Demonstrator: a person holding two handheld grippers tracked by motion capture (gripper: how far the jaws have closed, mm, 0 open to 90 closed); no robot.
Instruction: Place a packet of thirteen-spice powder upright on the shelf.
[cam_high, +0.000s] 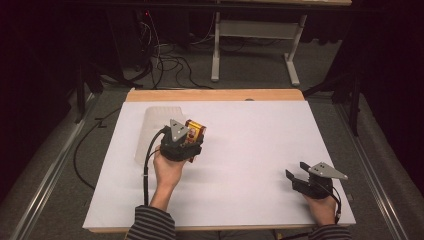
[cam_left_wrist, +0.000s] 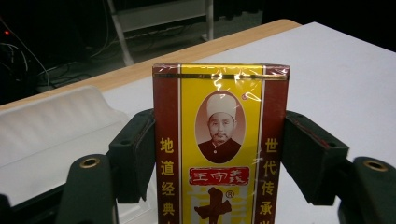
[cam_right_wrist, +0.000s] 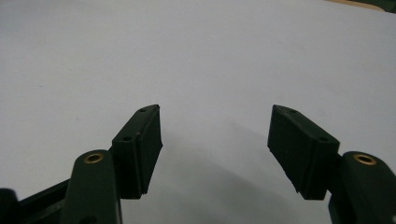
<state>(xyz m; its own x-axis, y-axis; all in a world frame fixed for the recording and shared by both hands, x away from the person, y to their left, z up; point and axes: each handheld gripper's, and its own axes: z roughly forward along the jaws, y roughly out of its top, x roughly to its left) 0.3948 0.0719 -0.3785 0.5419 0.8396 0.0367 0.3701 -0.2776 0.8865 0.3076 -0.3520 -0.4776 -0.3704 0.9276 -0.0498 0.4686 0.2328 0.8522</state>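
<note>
A red and yellow box (cam_high: 196, 129) with a portrait and Chinese characters on its face is held over the white table top, left of the middle. My left gripper (cam_high: 191, 139) is shut on it. In the left gripper view the box (cam_left_wrist: 219, 140) stands upright between the two black pads (cam_left_wrist: 135, 154), which press on its red side edges. My right gripper (cam_high: 296, 170) rests low near the front right of the table. In the right gripper view it (cam_right_wrist: 215, 144) is open, with nothing between its jaws and bare white surface beneath.
A white ribbed container (cam_high: 157, 125) lies on the table just left of and behind the left gripper, and it (cam_left_wrist: 51, 135) shows to the left of the box. The white sheet (cam_high: 250, 150) covers a wooden table with its far edge (cam_high: 215, 95) bare. Cables and a table frame stand on the floor beyond.
</note>
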